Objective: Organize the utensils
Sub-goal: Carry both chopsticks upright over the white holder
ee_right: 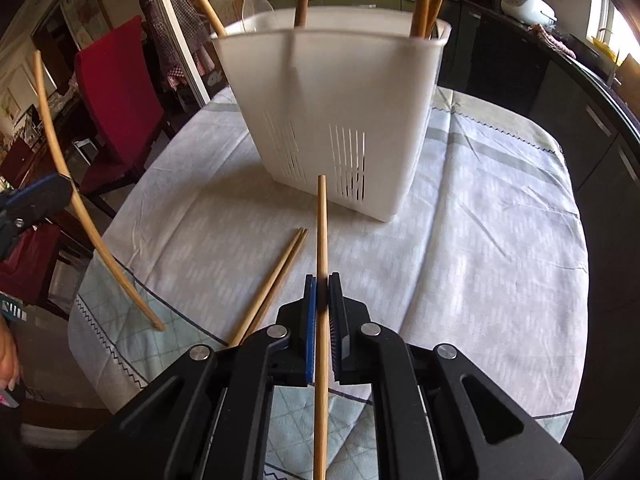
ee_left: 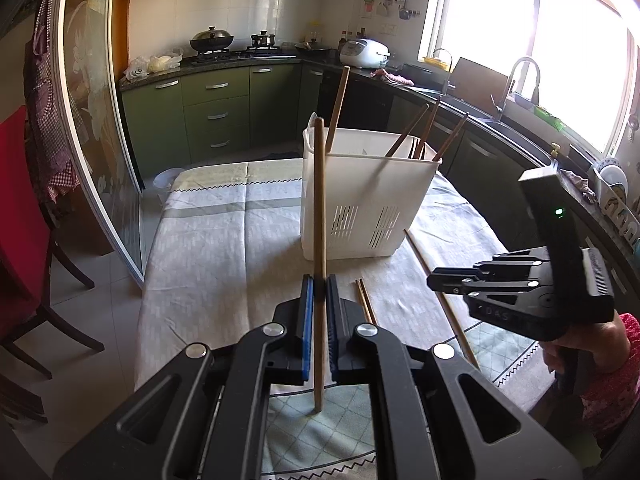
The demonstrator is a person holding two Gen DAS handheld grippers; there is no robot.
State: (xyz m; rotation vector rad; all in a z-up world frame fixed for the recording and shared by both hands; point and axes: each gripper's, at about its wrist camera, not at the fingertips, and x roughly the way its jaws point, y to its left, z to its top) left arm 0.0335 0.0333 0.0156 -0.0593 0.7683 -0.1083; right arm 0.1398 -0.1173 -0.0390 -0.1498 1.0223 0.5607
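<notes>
A white slotted utensil holder stands on the clothed table with several wooden chopsticks in it; it also shows in the right wrist view. My left gripper is shut on one chopstick, held upright just in front of the holder; that chopstick shows at the left of the right wrist view. My right gripper is shut on another chopstick, which points at the holder low over the cloth. A pair of chopsticks lies on the cloth left of it.
The table carries a pale checked cloth. A red chair stands at its left side. Dark kitchen counters with a sink run along the right. In the left wrist view my right gripper is at the table's right.
</notes>
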